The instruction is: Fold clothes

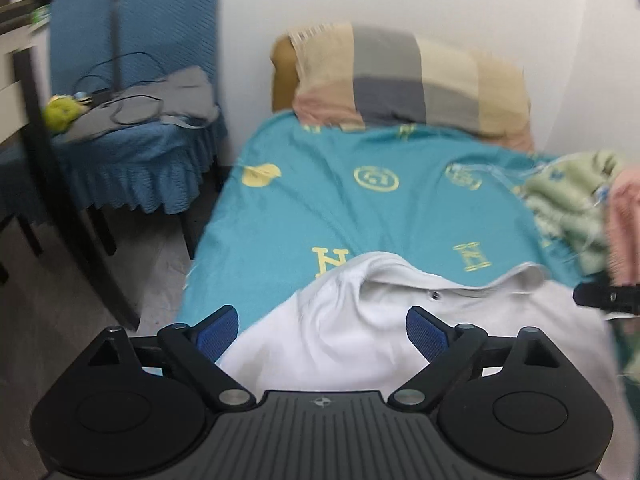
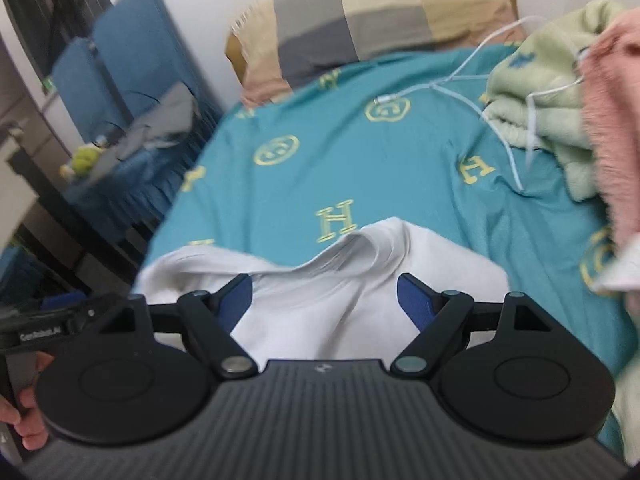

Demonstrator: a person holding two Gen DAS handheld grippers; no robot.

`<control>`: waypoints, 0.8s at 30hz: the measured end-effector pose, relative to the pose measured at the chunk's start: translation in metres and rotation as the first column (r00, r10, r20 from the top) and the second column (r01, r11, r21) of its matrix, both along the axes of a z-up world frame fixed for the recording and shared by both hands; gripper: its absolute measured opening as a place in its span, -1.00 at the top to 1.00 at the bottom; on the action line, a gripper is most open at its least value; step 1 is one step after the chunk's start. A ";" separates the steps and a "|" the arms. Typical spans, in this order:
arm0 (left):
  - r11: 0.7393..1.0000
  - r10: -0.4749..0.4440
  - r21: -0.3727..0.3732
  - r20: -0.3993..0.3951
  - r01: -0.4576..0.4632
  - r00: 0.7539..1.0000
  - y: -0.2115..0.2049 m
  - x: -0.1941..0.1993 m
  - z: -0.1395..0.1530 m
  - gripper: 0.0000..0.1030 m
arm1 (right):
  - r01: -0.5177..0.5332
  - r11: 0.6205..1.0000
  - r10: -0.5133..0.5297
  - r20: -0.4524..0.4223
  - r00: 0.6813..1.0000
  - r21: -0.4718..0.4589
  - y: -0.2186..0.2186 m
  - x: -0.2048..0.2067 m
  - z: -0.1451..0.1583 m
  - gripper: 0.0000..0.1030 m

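A white garment (image 1: 360, 320) is lying rumpled on the teal bedspread (image 1: 360, 208), at the end of the bed farthest from the plaid pillow (image 1: 408, 80). Its far edge is bunching up into a ridge, and a small snap or eyelet is showing on it. The person is holding both grippers low over it, probably to take hold of its near side. The left gripper (image 1: 322, 330) is sitting with its blue-padded fingers spread wide, cloth lying between them but not pinched. The right gripper (image 2: 324, 300) is hanging the same way, its fingers apart and gripping nothing. Whether the cloth is being opened out flat or is partway folded, I cannot say from here. Beside the garment, on the side away from the blue chair (image 1: 132, 128), a green fleece (image 2: 540, 120) and a pink fuzzy piece (image 2: 612, 140) are sitting heaped, with a white cable (image 2: 460, 88) trailing from them toward the pillow.
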State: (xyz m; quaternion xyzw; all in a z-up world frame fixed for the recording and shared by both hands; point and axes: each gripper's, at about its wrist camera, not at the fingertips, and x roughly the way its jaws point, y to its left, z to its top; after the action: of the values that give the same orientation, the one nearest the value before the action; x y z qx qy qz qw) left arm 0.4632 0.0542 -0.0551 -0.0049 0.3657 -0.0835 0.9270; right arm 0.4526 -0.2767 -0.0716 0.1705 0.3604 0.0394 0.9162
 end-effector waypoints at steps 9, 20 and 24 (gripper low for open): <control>0.988 0.069 -0.138 0.024 -0.065 0.997 0.050 -0.167 0.021 -0.80 | 0.014 1.000 -0.013 0.146 0.989 -0.007 0.032 -0.194 0.056 -0.58; 0.939 0.174 -0.288 -0.070 -0.187 0.982 0.090 -0.276 0.006 -0.69 | 0.047 0.998 -0.053 0.188 0.981 0.036 0.045 -0.341 0.064 -0.58; 0.888 0.263 -0.351 -0.144 -0.298 0.954 0.107 -0.257 -0.022 -0.64 | 0.065 0.996 -0.077 0.187 0.979 0.067 0.037 -0.342 0.057 -0.58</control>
State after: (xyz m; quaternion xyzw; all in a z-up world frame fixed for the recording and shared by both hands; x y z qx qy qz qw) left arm 0.2059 0.1615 -0.0766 -0.2354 0.3812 -0.0156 0.8939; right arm 0.1102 -0.2401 -0.0144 0.2066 0.2640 0.0336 0.9415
